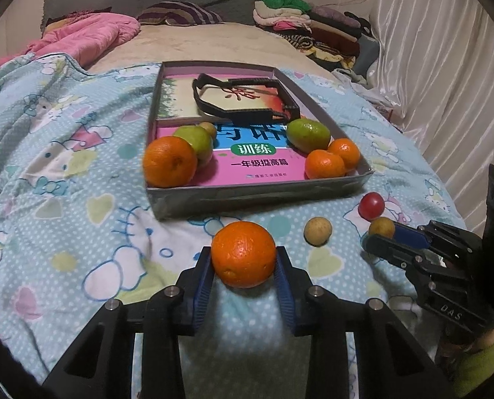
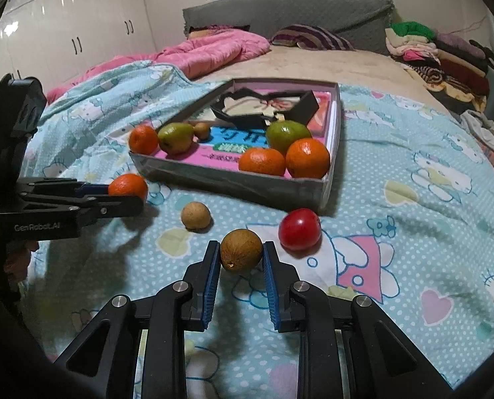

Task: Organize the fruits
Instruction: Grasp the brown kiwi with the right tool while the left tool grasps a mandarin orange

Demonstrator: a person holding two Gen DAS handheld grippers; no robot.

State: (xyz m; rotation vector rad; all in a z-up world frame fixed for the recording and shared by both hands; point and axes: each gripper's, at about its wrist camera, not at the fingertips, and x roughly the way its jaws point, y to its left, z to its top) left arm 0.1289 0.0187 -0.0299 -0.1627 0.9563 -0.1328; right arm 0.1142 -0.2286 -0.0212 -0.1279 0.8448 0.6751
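Left wrist view: a shallow grey tray [image 1: 257,196] sits on the patterned bedspread [image 1: 64,173] ahead, holding books, a black frame [image 1: 247,101], three oranges, two green fruits and a small brown one. Folded clothes [image 1: 300,23] are stacked at the far corner of the bed. Nothing lies between the tools and the tray's near wall. The left tool [image 1: 243,266] holds a large orange [image 1: 243,253] between its blue pads, just short of the tray. Right wrist view: the right tool [image 2: 241,256] brackets a small brown fruit [image 2: 241,249]; contact on both pads cannot be confirmed. A red fruit [image 2: 299,229] lies just beside it, a second brown fruit [image 2: 195,215] near the left. The book titles are partly covered by fruit.
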